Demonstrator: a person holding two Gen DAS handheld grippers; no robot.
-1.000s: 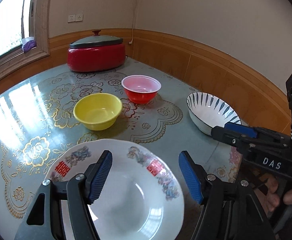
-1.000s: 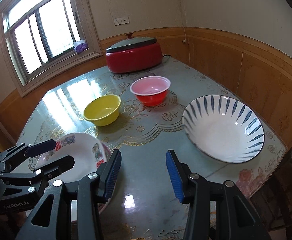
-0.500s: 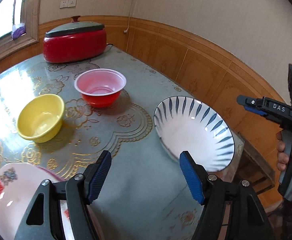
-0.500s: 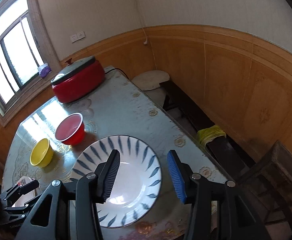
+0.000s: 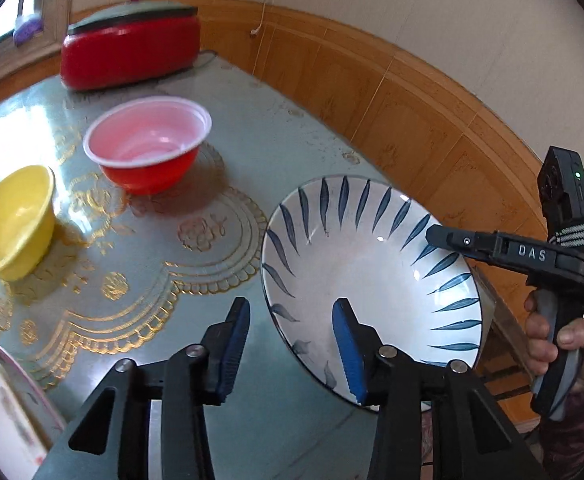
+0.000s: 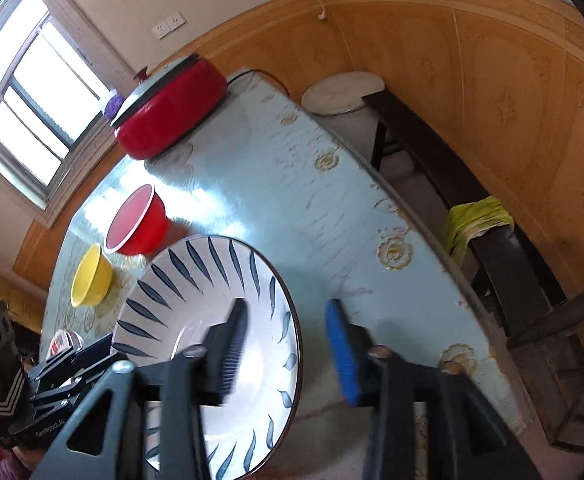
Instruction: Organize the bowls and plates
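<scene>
Straddling the near rim of the blue-leaf plate (image 5: 372, 272), the left gripper (image 5: 292, 344) has its jaws spread, one blue pad over the plate's inside and the other outside over the table, neither visibly touching the ceramic. The right gripper (image 6: 284, 352) brackets the opposite rim the same way, jaws apart and not yet closed. The plate sits at the table's corner, close to the edge. The likeliest trouble, as I judge it, is a pinch on a thin sloped glazed rim: the pads may slide, or one gripper closing before the other could tip the plate or nudge it toward the drop beside it. The red bowl (image 5: 148, 144) and yellow bowl (image 5: 12, 224) stand apart farther in, and a floral plate (image 5: 4, 408) shows only partly at the lower left of the left wrist view. The table (image 5: 252, 136) is glossy pale green with gold floral print and throws strong window glare, so it likely gives little grip. A red electric cooker (image 5: 128, 52) rests at the far end; wood wainscot lines the walls, a window (image 6: 32, 92) lights the room, and a dark bench (image 6: 472, 208) with a green cloth (image 6: 476, 216) runs along the table.
</scene>
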